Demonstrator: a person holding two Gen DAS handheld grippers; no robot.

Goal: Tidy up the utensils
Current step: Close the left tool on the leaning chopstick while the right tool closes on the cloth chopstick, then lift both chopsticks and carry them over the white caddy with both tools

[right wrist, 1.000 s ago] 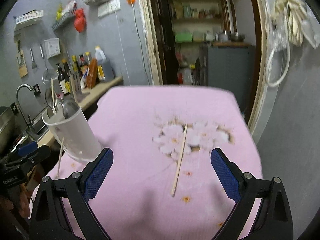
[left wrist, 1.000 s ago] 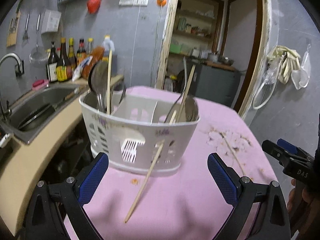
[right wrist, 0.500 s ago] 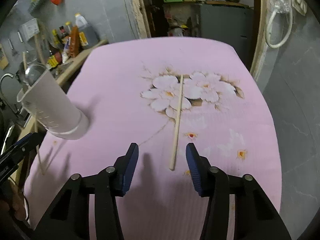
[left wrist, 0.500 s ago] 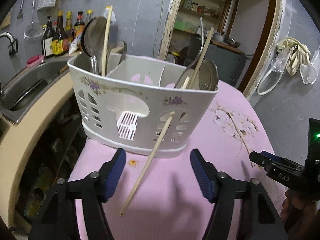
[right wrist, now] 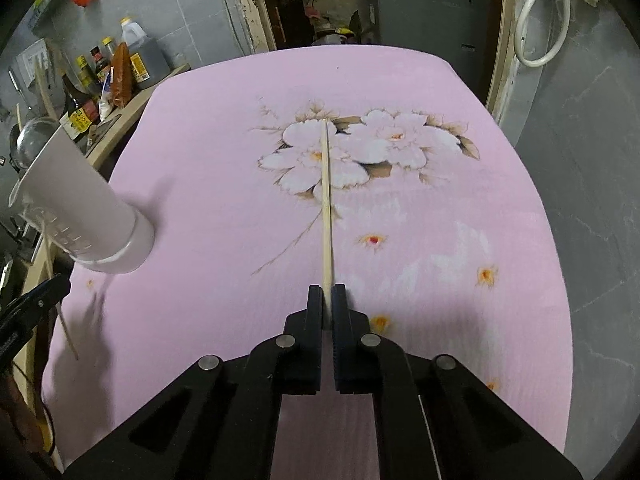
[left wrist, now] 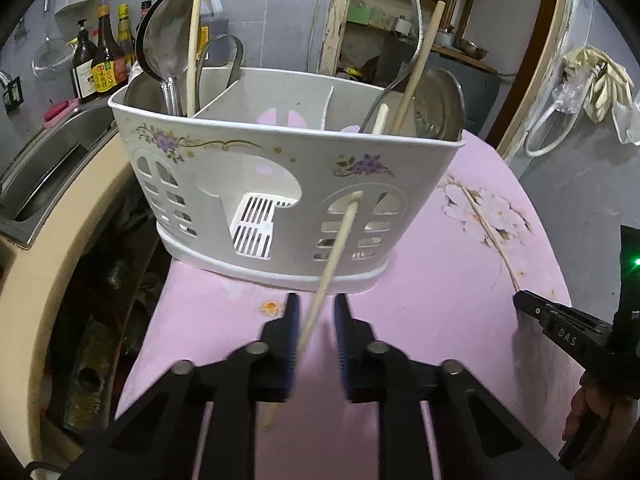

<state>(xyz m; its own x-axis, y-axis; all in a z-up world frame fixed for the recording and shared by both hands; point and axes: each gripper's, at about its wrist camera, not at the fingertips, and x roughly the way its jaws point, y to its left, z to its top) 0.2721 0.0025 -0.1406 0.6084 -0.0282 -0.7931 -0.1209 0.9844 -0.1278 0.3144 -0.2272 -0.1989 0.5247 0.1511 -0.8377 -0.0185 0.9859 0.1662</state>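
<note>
Now both my grippers have narrowed from wide open a moment ago, each around its own chopstick, so two pickups are nearly ready at once.

Largest thing first: the pink tablecloth (right wrist: 440, 240), soft woven fabric printed with pale flowers, covers the whole table. On its far left stands the utensil caddy (left wrist: 280, 168), glossy white plastic with arched cut-outs, purple flower decals and a slotted drain; steel spoons (left wrist: 168, 44) and other chopsticks stand in its end compartments.

My left gripper (left wrist: 316, 320) brackets the leaning chopstick (left wrist: 340, 236), a slim pale wooden rod propped against the caddy's front; its blue ribbed pads look narrow but, I judge, not yet clamped. My right gripper (right wrist: 327, 300) has its jaws almost shut on the near end of the flat chopstick (right wrist: 326, 192), which lies straight across the printed flowers, pointing far. Next, I think, lift both and drop them into the caddy.
</note>
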